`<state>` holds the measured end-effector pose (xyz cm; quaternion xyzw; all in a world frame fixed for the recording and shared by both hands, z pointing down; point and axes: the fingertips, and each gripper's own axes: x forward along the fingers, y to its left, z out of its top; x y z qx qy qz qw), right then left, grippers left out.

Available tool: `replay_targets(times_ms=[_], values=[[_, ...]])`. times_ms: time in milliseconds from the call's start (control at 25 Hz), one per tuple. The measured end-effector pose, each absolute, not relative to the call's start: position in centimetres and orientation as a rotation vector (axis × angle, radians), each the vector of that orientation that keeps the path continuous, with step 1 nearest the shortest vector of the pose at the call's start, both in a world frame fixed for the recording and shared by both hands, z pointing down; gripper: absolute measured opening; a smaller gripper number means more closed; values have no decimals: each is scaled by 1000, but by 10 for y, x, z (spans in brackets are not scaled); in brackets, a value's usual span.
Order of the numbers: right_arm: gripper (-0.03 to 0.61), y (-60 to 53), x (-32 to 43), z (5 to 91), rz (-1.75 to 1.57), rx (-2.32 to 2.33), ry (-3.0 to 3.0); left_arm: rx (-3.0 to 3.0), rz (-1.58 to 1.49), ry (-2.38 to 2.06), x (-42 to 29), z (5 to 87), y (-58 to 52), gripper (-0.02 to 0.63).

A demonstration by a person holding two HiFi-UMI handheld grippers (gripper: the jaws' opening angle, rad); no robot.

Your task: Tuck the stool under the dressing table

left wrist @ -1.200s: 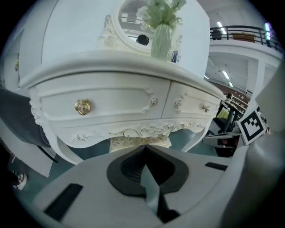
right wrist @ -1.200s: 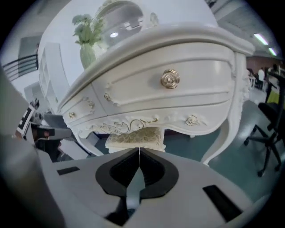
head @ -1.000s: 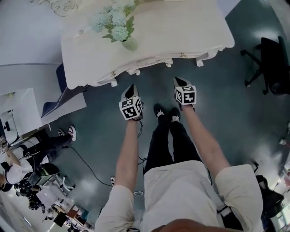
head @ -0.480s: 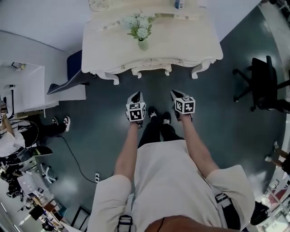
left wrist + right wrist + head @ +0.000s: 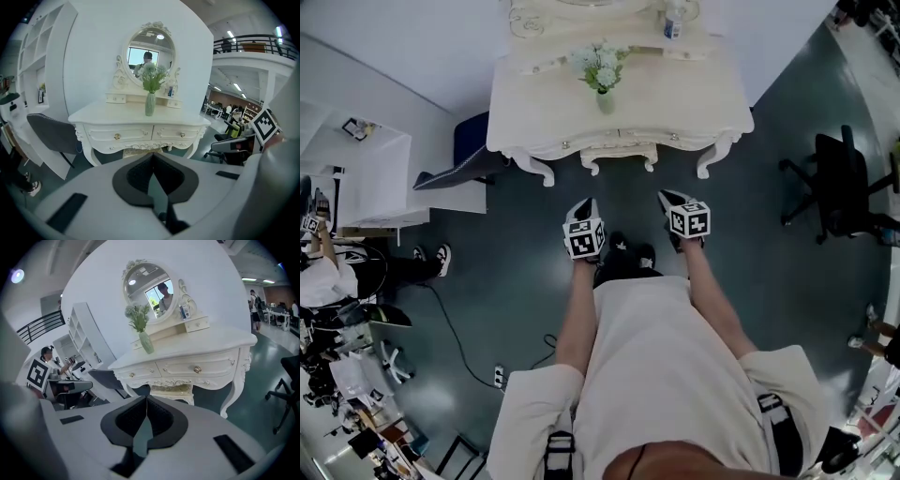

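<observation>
The cream dressing table stands against the wall with a vase of flowers on it. The cream stool sits under it between the table's legs, only its front edge and legs showing. It also shows below the drawers in the left gripper view and the right gripper view. My left gripper and right gripper hang over the dark floor, a step short of the table and touching nothing. Both are shut and hold nothing, their jaws meeting at the tips.
A black office chair stands at the right. At the left are a dark chair, a white desk and a seated person. A cable runs across the floor. An oval mirror tops the table.
The view has drawn back from the dressing table, which now lies farther off and squarer. Both grippers have moved away from its front edge, still shut.
</observation>
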<state>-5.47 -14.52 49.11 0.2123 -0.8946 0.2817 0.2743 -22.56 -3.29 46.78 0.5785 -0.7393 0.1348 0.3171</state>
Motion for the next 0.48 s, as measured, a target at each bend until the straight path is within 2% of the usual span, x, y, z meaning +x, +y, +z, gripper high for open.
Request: replay_targets(times_ms=[480], values=[[44, -132, -38, 485, 709, 612, -2405, 1537, 283, -1984, -231, 455, -12, 15]])
